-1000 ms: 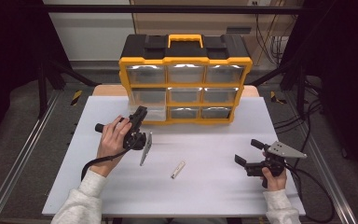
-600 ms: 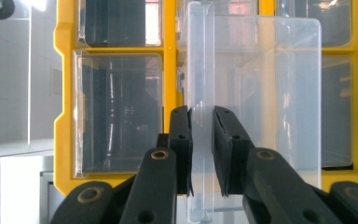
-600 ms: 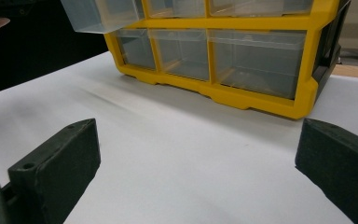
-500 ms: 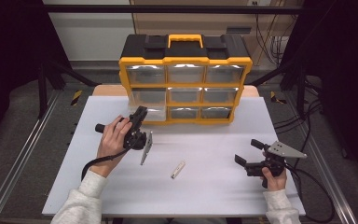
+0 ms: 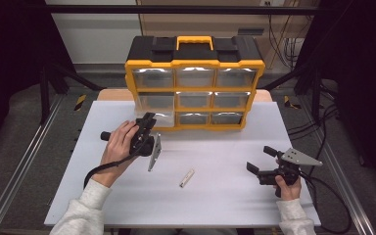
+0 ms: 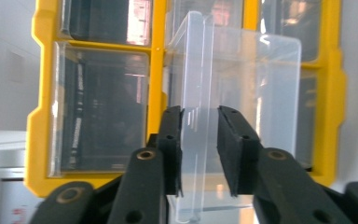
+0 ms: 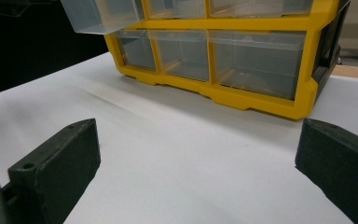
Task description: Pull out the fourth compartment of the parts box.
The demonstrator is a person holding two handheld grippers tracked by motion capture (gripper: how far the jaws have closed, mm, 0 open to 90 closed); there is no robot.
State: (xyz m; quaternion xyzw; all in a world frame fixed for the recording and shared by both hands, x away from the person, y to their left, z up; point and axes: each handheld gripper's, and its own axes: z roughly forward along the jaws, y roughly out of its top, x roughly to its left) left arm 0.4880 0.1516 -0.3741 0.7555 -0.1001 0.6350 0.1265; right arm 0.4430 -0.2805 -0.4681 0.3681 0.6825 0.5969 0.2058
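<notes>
White tabletop (image 5: 215,196), yellow organizer (image 5: 194,88) at upper centre. Left gripper (image 6: 199,140) centre-left: jaws just eased apart, clear drawer (image 6: 235,93) front between them, pulled out. Right gripper (image 5: 260,164) lower right: jaws wide apart, empty.

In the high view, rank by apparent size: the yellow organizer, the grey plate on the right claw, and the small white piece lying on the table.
1. Organizer, clearly largest.
2. Grey plate.
3. White piece, smallest.
</notes>
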